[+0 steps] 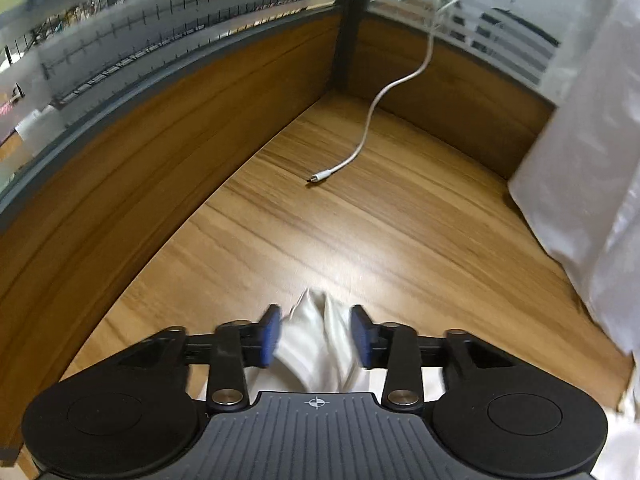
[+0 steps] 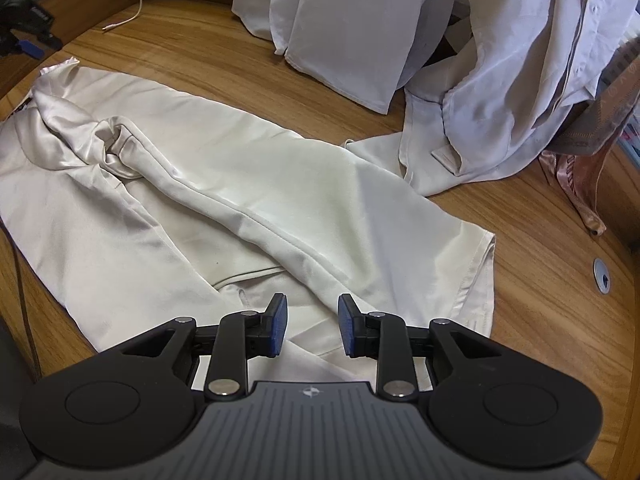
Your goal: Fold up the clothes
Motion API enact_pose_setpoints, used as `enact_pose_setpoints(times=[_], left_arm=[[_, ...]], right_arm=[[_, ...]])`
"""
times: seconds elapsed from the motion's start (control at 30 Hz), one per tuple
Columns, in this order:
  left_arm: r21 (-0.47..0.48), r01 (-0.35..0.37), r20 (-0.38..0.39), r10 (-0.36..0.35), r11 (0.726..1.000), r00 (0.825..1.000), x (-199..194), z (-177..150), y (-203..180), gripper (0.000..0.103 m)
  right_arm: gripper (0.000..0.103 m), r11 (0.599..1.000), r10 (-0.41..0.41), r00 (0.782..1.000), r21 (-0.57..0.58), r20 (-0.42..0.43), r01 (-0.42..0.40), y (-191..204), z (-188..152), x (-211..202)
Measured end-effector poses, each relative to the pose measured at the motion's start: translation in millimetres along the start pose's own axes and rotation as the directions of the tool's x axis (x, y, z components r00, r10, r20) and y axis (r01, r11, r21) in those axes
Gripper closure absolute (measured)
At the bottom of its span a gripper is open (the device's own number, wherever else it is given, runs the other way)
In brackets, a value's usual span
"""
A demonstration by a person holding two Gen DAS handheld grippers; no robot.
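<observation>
Two grippers hang over a wooden desk (image 2: 540, 240), both tilted steeply downward. The left gripper (image 1: 316, 334) sits at the bottom of its frame, near the desk's corner; its blue pads (image 1: 270, 336) stand apart with a bunched point of cream cloth (image 1: 316, 344) poking up between them, the left pad brushing the fabric and the right one just clear, so nothing is clamped. A white cable (image 1: 360, 148) lies on the wood farther up the frame. The right gripper (image 2: 312, 328) hovers low over the hem end of a cream shirt (image 2: 224, 200) spread across the middle of its view, fingers parted, empty. More pale clothes (image 2: 500, 80) are heaped at the upper right.
</observation>
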State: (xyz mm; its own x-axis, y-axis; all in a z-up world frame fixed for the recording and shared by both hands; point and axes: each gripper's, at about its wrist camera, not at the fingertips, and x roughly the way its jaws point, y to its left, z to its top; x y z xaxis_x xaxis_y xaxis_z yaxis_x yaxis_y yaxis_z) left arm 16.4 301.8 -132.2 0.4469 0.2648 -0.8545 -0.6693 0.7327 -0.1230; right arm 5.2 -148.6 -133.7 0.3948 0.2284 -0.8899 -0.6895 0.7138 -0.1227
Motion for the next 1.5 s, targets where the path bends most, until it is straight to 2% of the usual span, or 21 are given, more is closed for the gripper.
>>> enact_pose_setpoints(times=[0.13, 0.27, 0.57, 0.67, 0.7, 0.73, 0.83, 0.9, 0.97, 1.03, 1.23, 1.37, 1.43, 1.5], left_arm=[[0.016, -0.037, -0.029, 0.038, 0.999, 0.999, 17.4, 15.2, -22.2, 0.047], [0.079, -0.12, -0.067, 0.126, 0.99, 0.99, 36.3, 20.5, -40.9, 0.046], [0.163, -0.244, -0.075, 0.258, 0.956, 0.963, 47.8, 8.8, -41.5, 0.048], [0.17, -0.257, -0.051, 0.269, 0.951, 0.962, 45.2, 6.6, -35.6, 0.074], [0.165, -0.253, -0.044, 0.263, 0.953, 0.964, 44.1, 6.7, -32.9, 0.092], [0.161, -0.248, -0.037, 0.257, 0.955, 0.966, 43.0, 6.8, -30.1, 0.099], [0.083, -0.218, -0.02, 0.221, 0.972, 0.975, 33.4, 7.8, -18.7, 0.099], [0.002, -0.156, 0.02, 0.156, 0.988, 0.988, 23.1, 8.8, -7.1, 0.101], [-0.073, -0.09, 0.058, 0.095, 0.993, 0.994, 13.5, 10.3, 5.0, 0.101], [-0.157, -0.034, 0.059, 0.044, 0.987, 0.997, 10.4, 12.9, 19.5, 0.101], [-0.312, -0.017, -0.005, 0.016, 0.95, 1.0, 19.4, 15.9, 51.0, 0.101], [-0.307, -0.029, -0.036, 0.019, 0.951, 0.999, 21.2, 18.8, 45.4, 0.096], [-0.285, -0.038, -0.051, 0.025, 0.958, 0.998, 21.7, 20.8, 37.2, 0.077], [-0.249, -0.045, -0.059, 0.031, 0.968, 0.998, 21.9, 23.1, 24.9, 0.071]], right_arm=[[0.07, 1.0, -0.007, 1.0, 0.024, -0.006, 0.008, 5.1, 0.4, 3.3], [0.07, 0.999, -0.008, 1.0, 0.033, -0.004, 0.008, 8.5, 2.5, 4.1], [0.07, 1.0, 0.016, 1.0, 0.01, 0.002, -0.016, 7.8, 15.3, 11.3], [0.07, 1.0, 0.024, 1.0, 0.001, 0.008, -0.024, 5.8, 20.0, 14.8], [0.07, 1.0, 0.026, 1.0, -0.003, 0.012, -0.026, 5.1, 21.6, 15.7], [0.07, 1.0, 0.029, 0.999, -0.006, 0.016, -0.029, 4.6, 23.1, 17.0], [0.07, 0.999, 0.041, 0.999, -0.015, 0.019, -0.041, 4.3, 26.2, 21.3], [0.07, 0.999, 0.048, 0.999, -0.023, 0.018, -0.048, 4.3, 27.1, 24.1], [0.07, 0.998, 0.052, 0.998, -0.025, 0.019, -0.051, 4.6, 26.7, 26.7], [0.07, 0.998, 0.056, 0.998, -0.021, 0.017, -0.056, 2.9, 26.1, 29.1], [0.07, 0.998, 0.061, 0.998, -0.017, 0.011, -0.061, -1.3, 26.9, 33.8], [0.07, 0.998, 0.059, 0.998, -0.016, 0.01, -0.059, -3.6, 29.0, 34.5], [0.07, 0.998, 0.058, 0.998, -0.015, 0.008, -0.057, -4.2, 30.0, 35.6], [0.07, 0.998, 0.058, 0.998, -0.016, 0.007, -0.058, -4.5, 31.0, 36.6]])
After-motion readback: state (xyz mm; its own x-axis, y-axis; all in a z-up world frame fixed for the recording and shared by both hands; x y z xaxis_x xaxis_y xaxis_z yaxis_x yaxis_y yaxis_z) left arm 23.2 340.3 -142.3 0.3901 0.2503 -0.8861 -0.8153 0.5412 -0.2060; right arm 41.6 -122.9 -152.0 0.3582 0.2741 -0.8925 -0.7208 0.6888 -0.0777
